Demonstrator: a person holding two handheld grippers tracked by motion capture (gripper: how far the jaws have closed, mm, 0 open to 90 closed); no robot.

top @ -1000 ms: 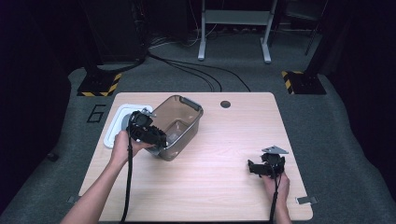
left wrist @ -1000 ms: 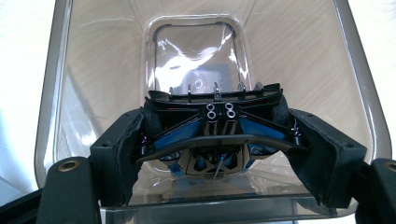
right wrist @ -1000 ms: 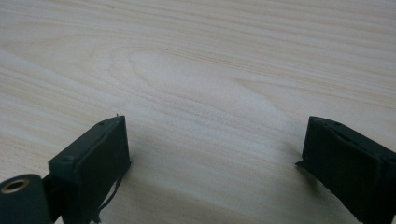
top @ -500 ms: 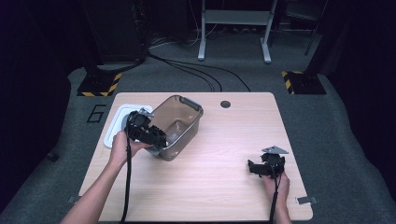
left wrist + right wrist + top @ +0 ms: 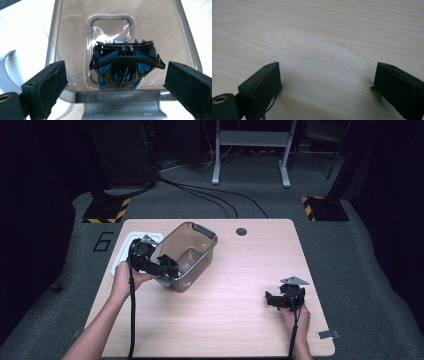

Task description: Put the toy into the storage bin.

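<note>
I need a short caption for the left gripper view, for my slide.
Open left gripper at the rim of a clear bin holding a black-and-blue part.

On the table I count 1 clear plastic bin, just in front of the left gripper. Inside the bin lies 1 black and blue part. Behind that gripper there is 1 white lid. The grippers are 2, with the right gripper well apart.

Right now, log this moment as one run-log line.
left gripper: jaws just opened, over bin rim | black-and-blue part: lying in bin | right gripper: open, empty, over table
</note>
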